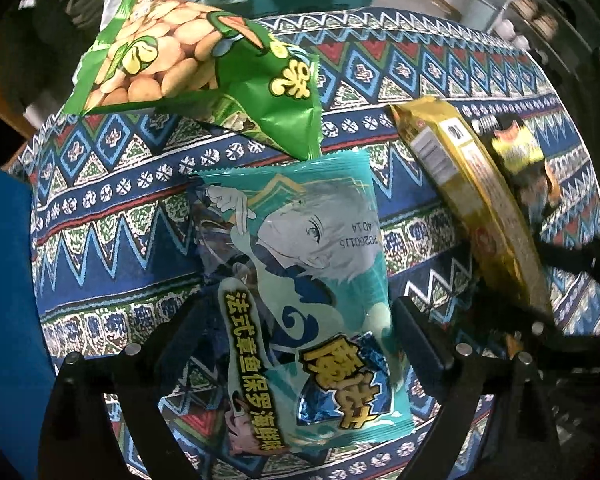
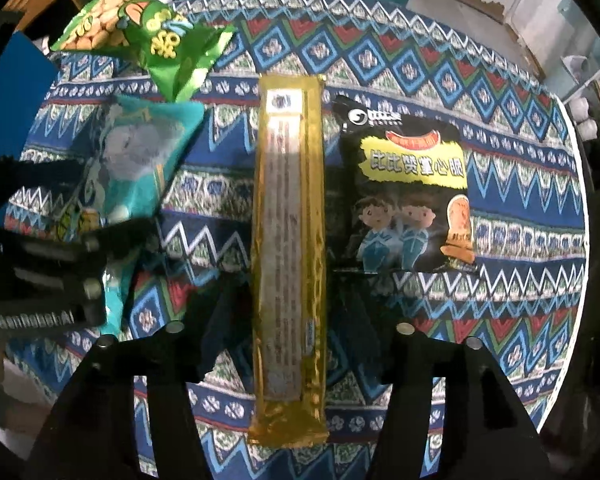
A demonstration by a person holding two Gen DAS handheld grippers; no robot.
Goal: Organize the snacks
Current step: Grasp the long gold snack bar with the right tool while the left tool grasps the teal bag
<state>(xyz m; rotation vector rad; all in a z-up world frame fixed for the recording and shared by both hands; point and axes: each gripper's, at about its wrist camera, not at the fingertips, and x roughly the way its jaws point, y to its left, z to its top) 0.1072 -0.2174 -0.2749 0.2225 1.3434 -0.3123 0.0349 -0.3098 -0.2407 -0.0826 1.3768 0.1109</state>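
In the left wrist view, the left gripper (image 1: 296, 344) has its jaws spread wide, one on each side of a teal snack bag (image 1: 300, 280) with a cartoon figure, which lies flat on the patterned cloth (image 1: 120, 208) of the worktop; the jaws do not press it. Just beyond its far edge lies a green snack bag (image 1: 196, 68), crumpled and partly raised. To the right, a long gold packet (image 1: 472, 204) lies at a slant, and a black snack bag (image 1: 520, 152) is partly hidden behind it. In the right wrist view, the right gripper (image 2: 288, 344) also has its jaws spread, and the gold packet (image 2: 288, 248) lies straight between them, reaching from near to far. The black snack bag (image 2: 408, 196) lies just right of it, the teal bag (image 2: 132, 164) lies to the left, and the green bag (image 2: 140, 36) is at the far left.
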